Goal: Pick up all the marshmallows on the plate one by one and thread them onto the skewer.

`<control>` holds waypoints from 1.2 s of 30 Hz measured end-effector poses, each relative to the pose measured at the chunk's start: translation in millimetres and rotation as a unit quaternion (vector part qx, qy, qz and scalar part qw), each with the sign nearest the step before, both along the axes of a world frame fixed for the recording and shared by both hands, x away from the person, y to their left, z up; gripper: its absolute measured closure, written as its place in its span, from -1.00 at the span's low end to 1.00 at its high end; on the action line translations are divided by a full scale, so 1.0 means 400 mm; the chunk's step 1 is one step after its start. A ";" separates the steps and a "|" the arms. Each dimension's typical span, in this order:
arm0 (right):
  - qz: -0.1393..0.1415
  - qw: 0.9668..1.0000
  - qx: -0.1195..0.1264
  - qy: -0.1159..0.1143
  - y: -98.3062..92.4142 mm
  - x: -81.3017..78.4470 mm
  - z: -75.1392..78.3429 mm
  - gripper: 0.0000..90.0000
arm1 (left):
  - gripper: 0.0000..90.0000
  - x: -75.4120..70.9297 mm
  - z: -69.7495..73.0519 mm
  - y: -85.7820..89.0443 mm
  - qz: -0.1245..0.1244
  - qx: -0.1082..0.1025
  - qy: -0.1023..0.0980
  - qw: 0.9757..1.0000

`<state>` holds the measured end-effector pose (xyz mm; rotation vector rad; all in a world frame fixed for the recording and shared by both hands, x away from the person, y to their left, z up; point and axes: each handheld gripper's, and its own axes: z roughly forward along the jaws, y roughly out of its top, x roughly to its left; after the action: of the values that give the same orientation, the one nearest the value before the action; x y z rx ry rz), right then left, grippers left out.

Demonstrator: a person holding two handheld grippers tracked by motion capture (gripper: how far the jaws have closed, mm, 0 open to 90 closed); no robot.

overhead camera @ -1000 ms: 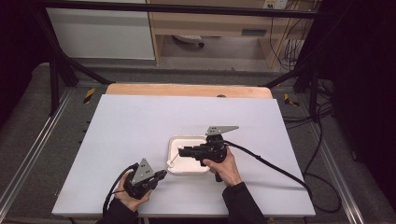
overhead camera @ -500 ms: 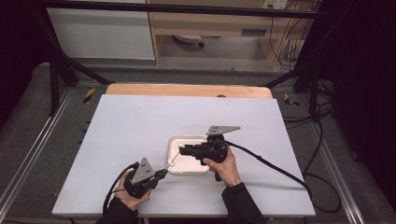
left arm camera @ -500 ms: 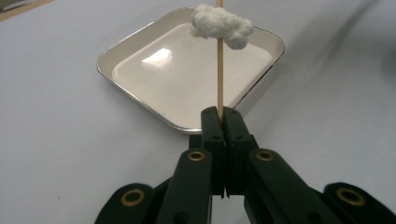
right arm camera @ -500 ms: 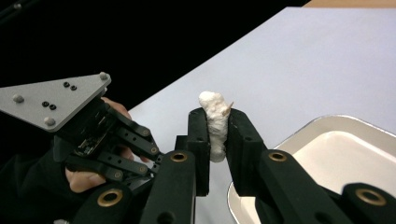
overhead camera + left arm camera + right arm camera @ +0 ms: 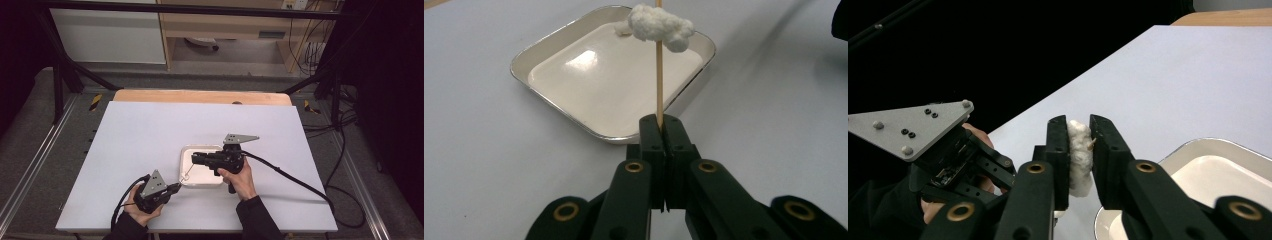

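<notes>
White worktop (image 5: 150, 135) is carrying a shallow metal tray (image 5: 549, 57). Above it, the left gripper (image 5: 662, 125) is clamping its jaws on a thin wooden skewer (image 5: 659, 75), while the right gripper (image 5: 1079, 131) is pinching the soft white marshmallow-like lump (image 5: 1079, 155) threaded on it. The lump looks light and squashy, the skewer brittle; gripping gently at the lump's sides seems safest.

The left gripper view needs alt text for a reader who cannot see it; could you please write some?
The left gripper, jaws shut, holds a thin wooden skewer upright, with a white fluffy lump speared near its top. Behind it, a shallow white tray sits on the pale table.
</notes>
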<state>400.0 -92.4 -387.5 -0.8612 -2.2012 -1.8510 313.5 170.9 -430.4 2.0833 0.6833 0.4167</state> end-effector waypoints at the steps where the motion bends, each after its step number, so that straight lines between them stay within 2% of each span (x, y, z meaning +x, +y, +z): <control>1: 0.002 1.000 0.002 0.001 0.000 0.000 0.000 0.81 | 0.99 0.000 0.002 0.002 0.002 -0.003 0.000 1.000; 4: -0.001 1.000 0.015 0.004 0.006 -0.002 -0.003 0.83 | 0.99 0.000 0.001 0.004 0.007 -0.006 0.001 1.000; 6: -0.003 1.000 0.019 0.004 0.009 -0.004 -0.011 0.83 | 0.99 -0.001 -0.003 0.002 0.007 -0.015 0.010 1.000; 10: -0.004 0.999 0.035 0.005 0.012 -0.007 -0.017 0.84 | 0.99 -0.003 -0.001 0.000 0.013 -0.014 0.003 1.000; 19: -0.001 0.999 0.036 0.008 0.014 -0.011 -0.017 0.84 | 0.99 -0.001 0.002 -0.003 0.018 -0.017 0.005 1.000; 33: 0.003 1.000 0.026 0.006 0.015 -0.012 -0.020 0.84 | 0.99 -0.001 0.002 -0.008 0.018 -0.012 0.001 1.000; 34: 0.004 1.000 0.023 0.007 0.016 -0.013 -0.022 0.84 | 0.99 -0.001 0.002 -0.009 0.016 -0.014 0.000 1.000; 35: 0.007 1.000 0.018 0.009 0.018 -0.013 -0.025 0.83 | 0.99 -0.001 0.010 -0.009 0.011 -0.032 -0.003 0.999; 36: 0.023 1.000 -0.006 0.019 0.029 -0.015 -0.035 0.82 | 0.99 -0.002 0.024 -0.017 0.012 -0.033 -0.011 0.999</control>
<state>394.1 -80.9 -401.5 -0.8326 -2.1943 -1.7877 312.8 164.1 -420.7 2.0072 0.7005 0.4247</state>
